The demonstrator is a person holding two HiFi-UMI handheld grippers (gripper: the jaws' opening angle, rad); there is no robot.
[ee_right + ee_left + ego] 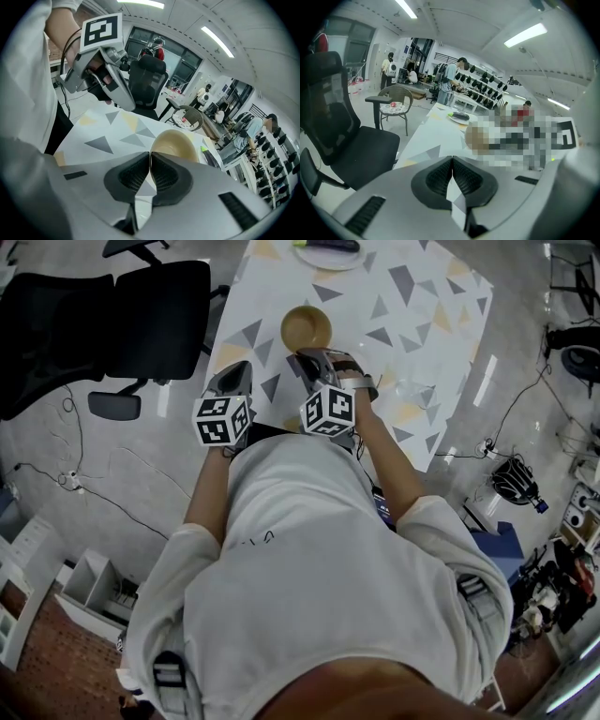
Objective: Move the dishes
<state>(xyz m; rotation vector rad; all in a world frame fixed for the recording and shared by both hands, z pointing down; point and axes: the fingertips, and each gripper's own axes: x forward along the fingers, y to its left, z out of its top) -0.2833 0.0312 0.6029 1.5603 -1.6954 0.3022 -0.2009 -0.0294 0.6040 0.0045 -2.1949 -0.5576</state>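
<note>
While the person in the white shirt (309,559) stands over the table (431,324), both grippers are held side by side above its near edge, in the middle of the head view. The left gripper (234,371) has its two jaws pressed together, pad against pad, and nothing is between them; in its own view only the table top with grey and yellow triangles shows beyond the tips. The right gripper (314,356) is closed as well, with just a hair-thin line between the pads, and I see nothing caught in it. The bowl (306,327), tan and round, stands upright on the table just beyond the tips of the right gripper, in the upper middle of the head view. In the right gripper view the bowl (176,143) rises directly behind the jaws, which cover its near rim, so I cannot tell if the tips touch it. At the top edge of the head view a plate (328,257) carries a dark long thing (328,244) with a green end. A black office chair (122,320) stands at the upper left, beside the table and apart from the left gripper
</note>
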